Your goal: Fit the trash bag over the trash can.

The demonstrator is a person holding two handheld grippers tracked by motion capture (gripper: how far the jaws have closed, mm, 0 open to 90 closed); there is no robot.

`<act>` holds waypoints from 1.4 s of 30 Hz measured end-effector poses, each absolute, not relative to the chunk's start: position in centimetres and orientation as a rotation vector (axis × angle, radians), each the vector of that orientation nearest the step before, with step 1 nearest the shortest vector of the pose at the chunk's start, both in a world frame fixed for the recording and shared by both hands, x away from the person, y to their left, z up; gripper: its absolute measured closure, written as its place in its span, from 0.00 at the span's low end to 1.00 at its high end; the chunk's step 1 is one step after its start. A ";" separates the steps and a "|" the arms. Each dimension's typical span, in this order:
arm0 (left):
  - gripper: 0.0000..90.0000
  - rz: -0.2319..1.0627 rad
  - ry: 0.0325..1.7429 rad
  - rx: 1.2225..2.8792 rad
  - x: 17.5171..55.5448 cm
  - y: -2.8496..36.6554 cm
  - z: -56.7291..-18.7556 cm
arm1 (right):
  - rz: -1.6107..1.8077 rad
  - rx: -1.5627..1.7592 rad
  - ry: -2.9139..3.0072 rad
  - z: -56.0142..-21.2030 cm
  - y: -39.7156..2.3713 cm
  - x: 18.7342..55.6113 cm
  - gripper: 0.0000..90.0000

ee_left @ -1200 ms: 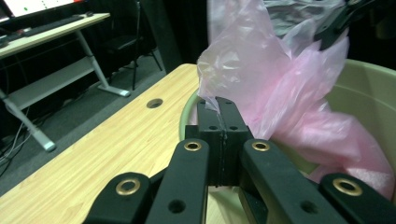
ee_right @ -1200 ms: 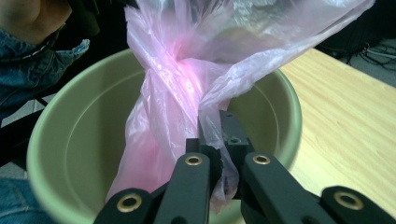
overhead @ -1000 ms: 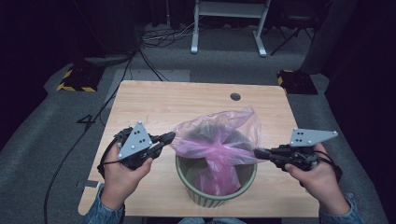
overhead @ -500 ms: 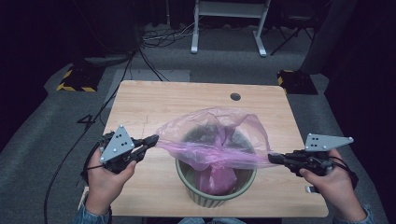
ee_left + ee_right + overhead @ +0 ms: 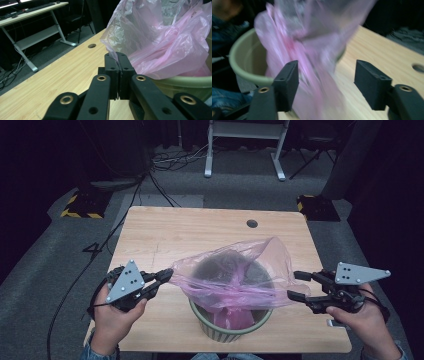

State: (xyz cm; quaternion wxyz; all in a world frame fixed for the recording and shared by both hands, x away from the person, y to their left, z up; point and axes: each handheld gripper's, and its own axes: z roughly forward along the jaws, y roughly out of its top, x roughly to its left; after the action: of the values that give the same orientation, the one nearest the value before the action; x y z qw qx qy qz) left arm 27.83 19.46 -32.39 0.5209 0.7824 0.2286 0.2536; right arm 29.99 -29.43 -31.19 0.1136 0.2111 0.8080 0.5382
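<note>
Wooden table (image 5: 165, 230) under you: your left gripper (image 5: 166, 275) pinches the pink bag's (image 5: 235, 270) edge above the green bin (image 5: 227, 332); your right gripper (image 5: 295, 285) gapes wide, bag seemingly between, blurred.

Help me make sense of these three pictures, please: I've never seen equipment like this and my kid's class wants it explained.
No robot here: a person holds a hand tool in each hand, each ending in two black fingers that pinch. One picture comes from a camera above the wooden table. The other two come from small cameras riding on the tools, looking along their fingers.

On the table stands a green bin with a thin pink plastic bag in it. The left gripper has its fingers closed on the bag's edge, pulling it out sideways. The right gripper is open, its fingers apart with bag film lying between them, blurred. A round hole sits near the table's far edge.
</note>
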 end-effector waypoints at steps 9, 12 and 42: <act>0.60 0.612 0.505 1.826 29.0 18.6 -32.1 | 1.583 0.768 2.315 -30.2 -27.3 32.7 0.70; 0.44 0.581 0.484 1.803 29.6 18.2 -32.2 | 1.566 0.767 2.371 -30.5 -26.5 33.5 0.93; 1.00 0.454 0.730 1.873 34.0 17.5 -34.0 | 1.460 0.713 2.353 -32.3 -25.6 37.1 1.00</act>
State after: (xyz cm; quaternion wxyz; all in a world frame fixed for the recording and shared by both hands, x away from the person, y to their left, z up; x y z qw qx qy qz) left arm 34.00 17.54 -33.95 0.5144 0.7793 0.3038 0.1891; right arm 37.06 -25.57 -32.29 0.1405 0.2468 0.8147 0.5055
